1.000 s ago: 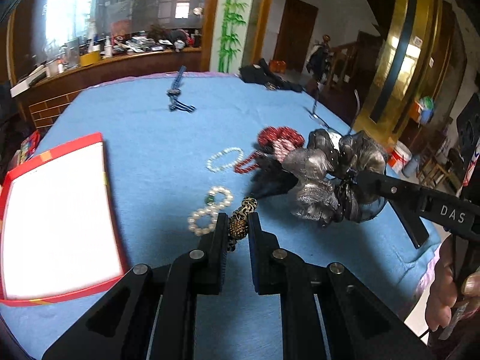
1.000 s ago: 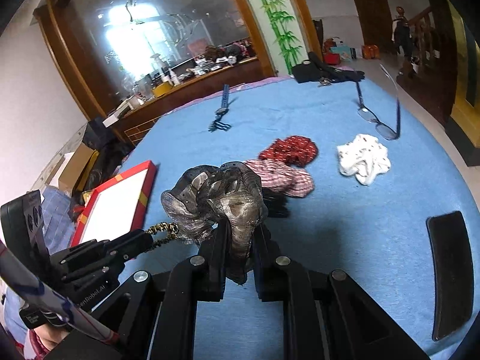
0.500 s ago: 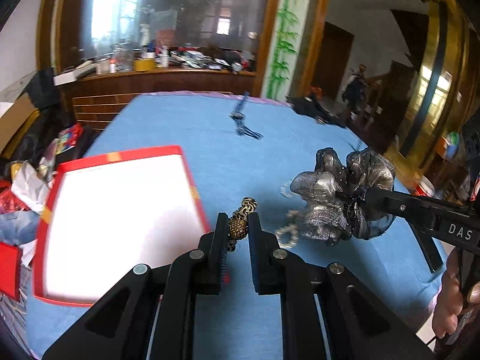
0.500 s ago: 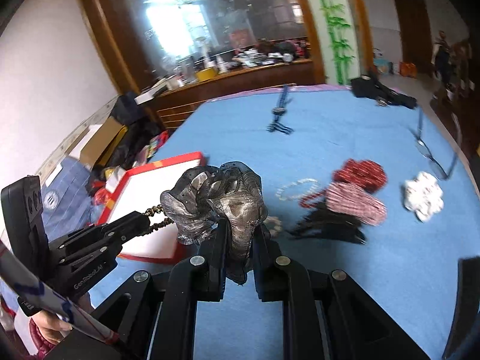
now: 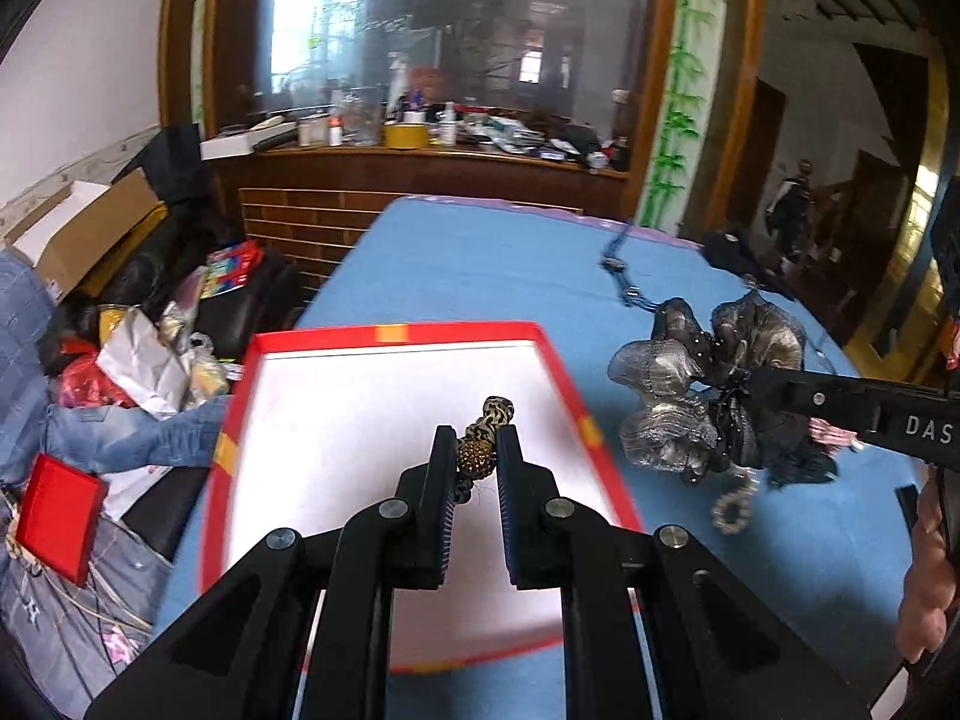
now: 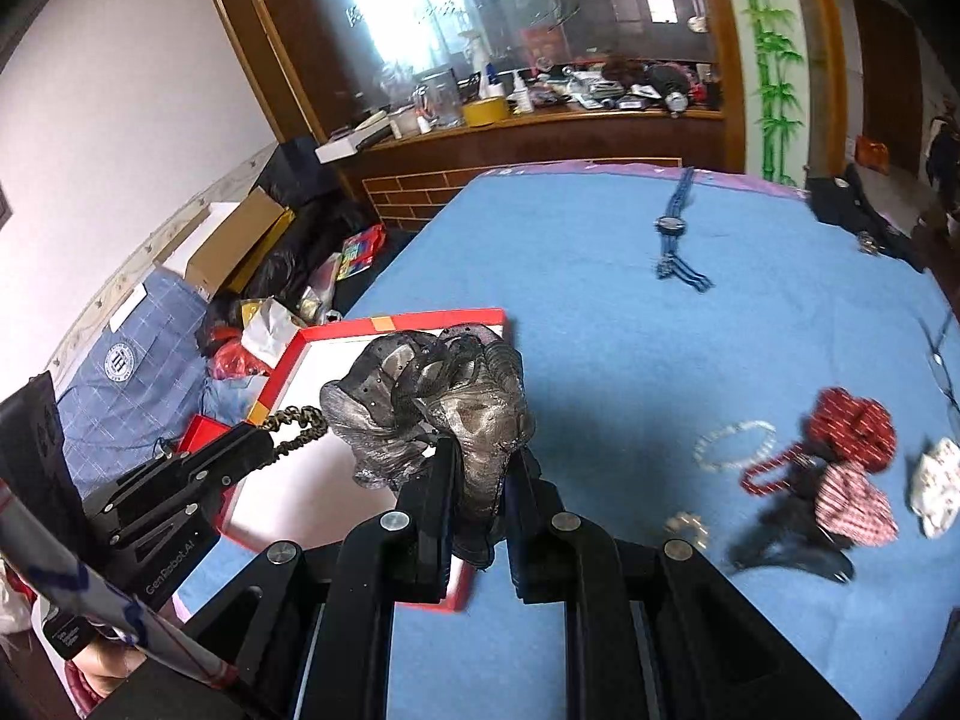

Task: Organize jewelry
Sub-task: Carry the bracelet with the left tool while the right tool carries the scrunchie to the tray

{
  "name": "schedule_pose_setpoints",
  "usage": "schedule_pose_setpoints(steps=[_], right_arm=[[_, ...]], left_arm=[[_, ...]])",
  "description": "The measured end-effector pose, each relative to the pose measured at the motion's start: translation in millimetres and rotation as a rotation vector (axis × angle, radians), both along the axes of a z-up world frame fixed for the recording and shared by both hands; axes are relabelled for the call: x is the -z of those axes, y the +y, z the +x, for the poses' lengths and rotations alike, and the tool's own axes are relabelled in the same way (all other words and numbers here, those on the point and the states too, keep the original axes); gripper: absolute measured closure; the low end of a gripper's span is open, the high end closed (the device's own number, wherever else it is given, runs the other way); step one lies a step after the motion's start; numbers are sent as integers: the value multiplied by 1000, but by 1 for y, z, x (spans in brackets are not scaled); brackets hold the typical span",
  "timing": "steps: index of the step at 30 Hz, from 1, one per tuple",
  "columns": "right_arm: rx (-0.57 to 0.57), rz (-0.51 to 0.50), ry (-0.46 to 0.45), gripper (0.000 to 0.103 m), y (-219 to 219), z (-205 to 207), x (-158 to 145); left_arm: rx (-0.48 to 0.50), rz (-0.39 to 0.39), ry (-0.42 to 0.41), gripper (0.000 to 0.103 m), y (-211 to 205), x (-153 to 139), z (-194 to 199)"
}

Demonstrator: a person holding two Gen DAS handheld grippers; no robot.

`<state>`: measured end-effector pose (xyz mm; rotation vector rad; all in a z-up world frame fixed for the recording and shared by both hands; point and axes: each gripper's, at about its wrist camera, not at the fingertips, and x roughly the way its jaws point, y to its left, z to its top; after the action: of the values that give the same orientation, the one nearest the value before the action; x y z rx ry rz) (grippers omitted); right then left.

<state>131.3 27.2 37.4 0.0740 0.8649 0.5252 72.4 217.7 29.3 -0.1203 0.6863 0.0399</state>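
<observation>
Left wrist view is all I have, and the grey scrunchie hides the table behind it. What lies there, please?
Observer: In the right wrist view, a red scrunchie, a checked scrunchie and a white scrunchie lie on the blue cloth.
Operator: Are there bracelets too?
Observer: Yes. A clear bead bracelet and a red bead bracelet lie just left of the red scrunchie.
Operator: And the grip on the right side, is it closed?
Observer: Yes. The right gripper has the grey scrunchie pinched between both jaws.
</observation>
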Motion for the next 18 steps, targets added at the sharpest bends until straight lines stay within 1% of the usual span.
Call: schedule_pose_setpoints(steps=[5, 9, 14, 18], right_arm=[[-20, -21, 12, 87, 32, 22, 3], [-27, -25, 41, 87, 54, 45, 11], [-28, -21, 88, 87, 75, 73, 23], [-31, -14, 132, 87, 90, 94, 34]], left_arm=[[-43, 16, 0, 90, 29, 3, 17], [-74, 10, 10, 90, 51, 6, 35], [-98, -8, 44, 90, 74, 17, 66], [-97, -34, 80, 90, 84, 31, 90]])
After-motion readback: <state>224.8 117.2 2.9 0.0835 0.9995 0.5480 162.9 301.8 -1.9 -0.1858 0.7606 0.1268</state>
